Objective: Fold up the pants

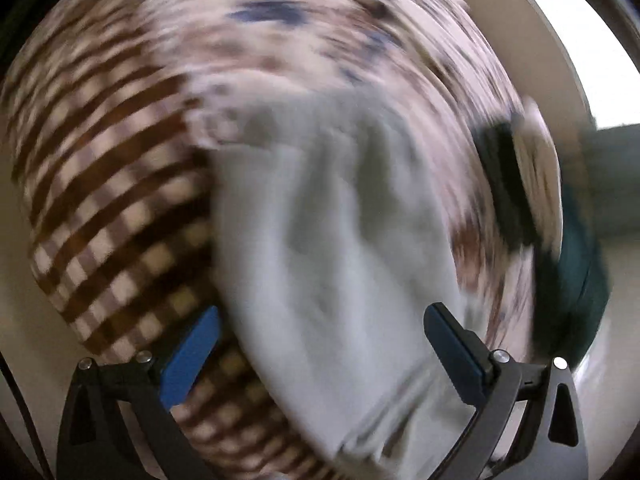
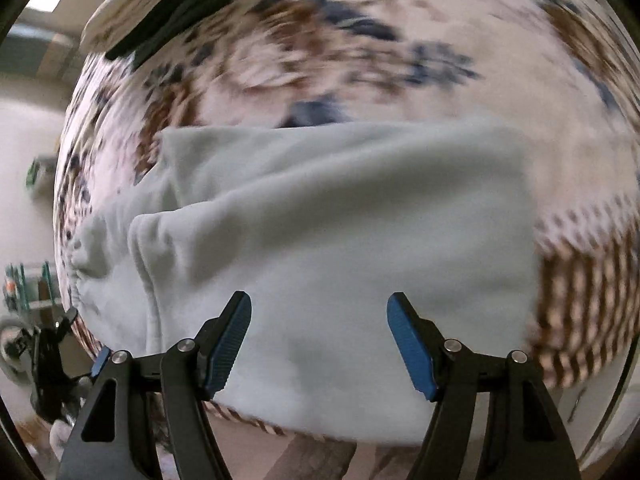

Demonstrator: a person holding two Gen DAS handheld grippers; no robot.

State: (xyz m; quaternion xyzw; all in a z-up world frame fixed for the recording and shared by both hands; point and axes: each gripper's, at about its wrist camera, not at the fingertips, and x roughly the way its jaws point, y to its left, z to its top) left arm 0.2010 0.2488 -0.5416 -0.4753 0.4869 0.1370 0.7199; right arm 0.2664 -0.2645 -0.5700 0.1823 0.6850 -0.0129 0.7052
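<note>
The pale grey pants [image 2: 320,240] lie folded into a broad band on a round table [image 1: 560,80] covered with a patterned cloth [image 2: 360,40], part floral and part brown check, and reach its near edge in the right wrist view. The right gripper [image 2: 320,344] hangs over the fold with its blue-padded jaws apart and nothing pinched between them, while the left gripper [image 1: 320,354] stands spread wide above the pants, its pads clear of the fabric as far as the heavy blur allows. A dark object [image 1: 504,184], too smeared to identify, sits near the table's far edge.
</note>
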